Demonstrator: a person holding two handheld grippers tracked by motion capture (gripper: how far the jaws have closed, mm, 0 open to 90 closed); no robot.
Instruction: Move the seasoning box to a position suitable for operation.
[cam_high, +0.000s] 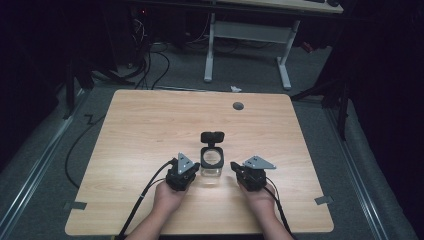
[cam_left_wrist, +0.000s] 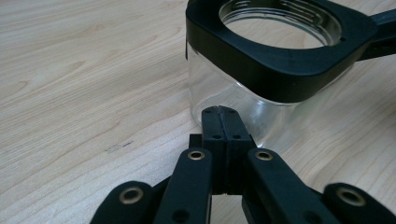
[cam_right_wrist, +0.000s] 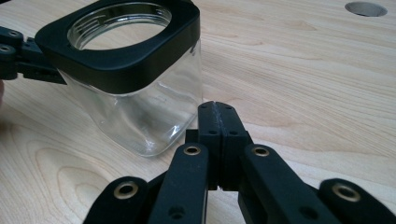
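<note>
Table: a light wooden tabletop (cam_high: 140, 130) with rounded corners stands on grey carpet; a small round grey hole (cam_high: 238, 106) sits near its far edge, right of centre.
Jar: a clear square glass jar with a black square collar (cam_high: 211, 161) stands upright near the middle of the table, towards the near side, its round mouth open to the top.
Lid: a black rounded lid (cam_high: 212, 136) stands raised just beyond the jar; I cannot tell how it is joined to the collar.
Left gripper: the black two-jaw left gripper (cam_high: 194, 169), grey three-cornered plate on top, sits just left of the jar. In the left gripper view its jaws are pressed flat together with nothing between them, the tips (cam_left_wrist: 219, 112) right at the jar's glass wall (cam_left_wrist: 224, 95); whether they touch it I cannot tell.
Right gripper: the black right gripper (cam_high: 233, 165) sits just right of the jar. In the right gripper view its jaws also meet tip to tip (cam_right_wrist: 215, 108), empty, close beside the jar's lower corner (cam_right_wrist: 154, 116).
Hands: the left hand (cam_high: 167, 196) and right hand (cam_high: 259, 199) come in from the near edge, each holding its gripper.
Cables: black cables (cam_high: 145, 197) trail back off the near edge.
</note>
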